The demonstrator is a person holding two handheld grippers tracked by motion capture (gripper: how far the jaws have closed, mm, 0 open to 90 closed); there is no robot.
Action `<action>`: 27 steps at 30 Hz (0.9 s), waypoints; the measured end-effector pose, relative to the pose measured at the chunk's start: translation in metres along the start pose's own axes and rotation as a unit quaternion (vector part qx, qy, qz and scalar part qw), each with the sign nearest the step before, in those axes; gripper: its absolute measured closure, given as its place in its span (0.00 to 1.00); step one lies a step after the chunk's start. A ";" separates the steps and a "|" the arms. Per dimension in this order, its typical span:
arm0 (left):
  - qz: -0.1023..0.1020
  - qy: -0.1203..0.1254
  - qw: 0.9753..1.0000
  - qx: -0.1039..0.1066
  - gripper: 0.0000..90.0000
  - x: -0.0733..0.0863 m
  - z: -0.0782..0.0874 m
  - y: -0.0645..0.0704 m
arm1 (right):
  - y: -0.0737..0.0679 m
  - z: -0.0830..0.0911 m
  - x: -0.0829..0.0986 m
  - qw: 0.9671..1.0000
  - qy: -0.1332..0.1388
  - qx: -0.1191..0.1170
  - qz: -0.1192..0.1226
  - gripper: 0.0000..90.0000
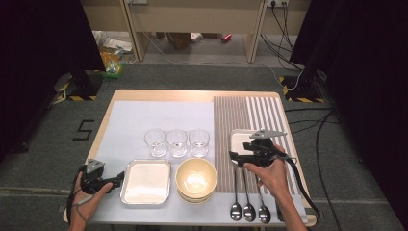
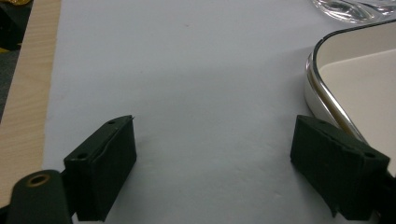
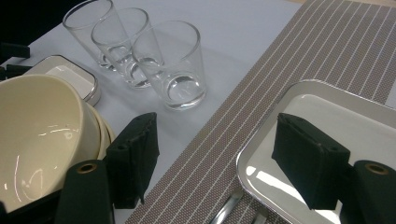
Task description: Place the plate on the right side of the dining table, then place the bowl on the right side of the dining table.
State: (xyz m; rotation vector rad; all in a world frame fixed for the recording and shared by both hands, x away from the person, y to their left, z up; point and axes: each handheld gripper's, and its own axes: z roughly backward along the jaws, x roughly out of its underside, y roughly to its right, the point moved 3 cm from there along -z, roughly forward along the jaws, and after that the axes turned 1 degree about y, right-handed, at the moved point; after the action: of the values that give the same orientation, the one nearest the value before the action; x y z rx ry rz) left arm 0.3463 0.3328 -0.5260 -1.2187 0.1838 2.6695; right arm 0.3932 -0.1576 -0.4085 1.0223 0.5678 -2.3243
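The work looks like laying a place setting, at the stage of placing the tray on the striped mat. The right gripper hovers over the near left edge of the steel tray on the mat, jaws apart and holding nothing, one jaw over the tray and the other over the mat. The left gripper rests near the bench's left edge, jaws apart, just beside the second tray. Next, the right gripper probably needs to fetch a bowl or spoon.
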 end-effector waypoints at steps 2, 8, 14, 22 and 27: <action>0.000 0.000 1.000 0.000 0.15 0.000 0.000 0.000 | -0.001 -0.001 0.000 1.000 0.000 -0.002 0.001 0.36; -0.001 0.000 1.000 0.000 0.15 0.000 0.000 0.000 | -0.005 -0.001 -0.002 1.000 0.001 -0.007 0.009 0.38; 0.000 0.000 1.000 0.000 0.15 0.000 0.000 0.000 | -0.012 -0.001 -0.007 1.000 0.004 -0.023 0.011 0.41; 0.000 0.000 1.000 0.000 0.15 0.000 0.000 0.000 | -0.017 -0.006 -0.006 1.000 0.000 -0.029 0.010 0.43; 0.000 0.000 1.000 0.000 0.15 0.000 0.000 0.000 | -0.019 -0.007 -0.006 0.999 -0.001 -0.035 0.015 0.45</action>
State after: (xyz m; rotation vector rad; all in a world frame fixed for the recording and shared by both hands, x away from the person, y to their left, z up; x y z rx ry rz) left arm 0.3463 0.3328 -0.5260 -1.2181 0.1827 2.6691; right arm 0.3884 -0.1371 -0.4058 0.9892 0.6247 -2.2620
